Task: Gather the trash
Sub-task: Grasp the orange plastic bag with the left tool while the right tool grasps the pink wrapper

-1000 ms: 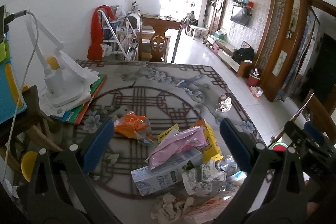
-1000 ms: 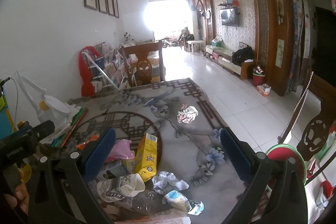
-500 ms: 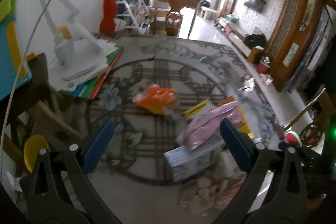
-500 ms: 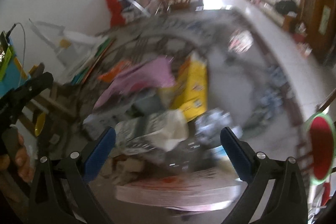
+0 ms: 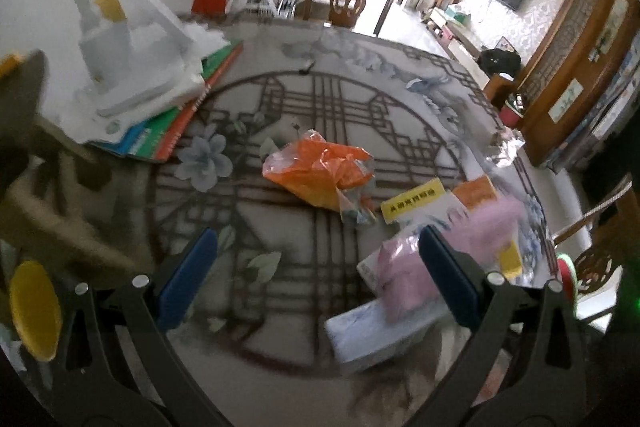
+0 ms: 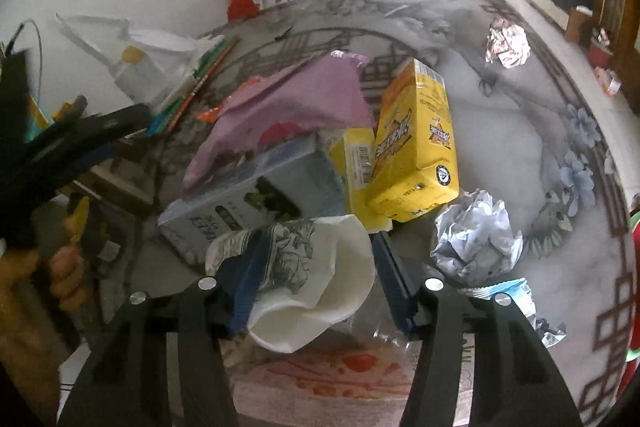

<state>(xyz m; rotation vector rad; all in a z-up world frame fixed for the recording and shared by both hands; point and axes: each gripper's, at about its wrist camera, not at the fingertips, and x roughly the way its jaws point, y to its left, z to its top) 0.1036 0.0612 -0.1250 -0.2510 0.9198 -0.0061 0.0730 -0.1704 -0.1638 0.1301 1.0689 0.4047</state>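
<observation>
Two views split the work: the left hand-held gripper [image 5: 316, 283] hangs released above the bench [image 5: 280, 367], an orange bag [image 5: 320, 173] just ahead, likely lined up for it. By the right view, the right hand-held gripper [image 6: 316, 287] is clenched around a crushed paper cup [image 6: 308, 279], with a yellow carton [image 6: 416, 147] just beyond in the heap.

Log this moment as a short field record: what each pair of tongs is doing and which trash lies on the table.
right tongs: closed on the crushed paper cup
left tongs: open, holding nothing, above the table
ahead of left tongs: orange plastic bag
pile by the cup: yellow carton, pink bag lying over a pale blue box
loose trash: crumpled paper ball right of the cup, crumpled wrapper farther off
table edge: white lamp standing on notebooks
</observation>
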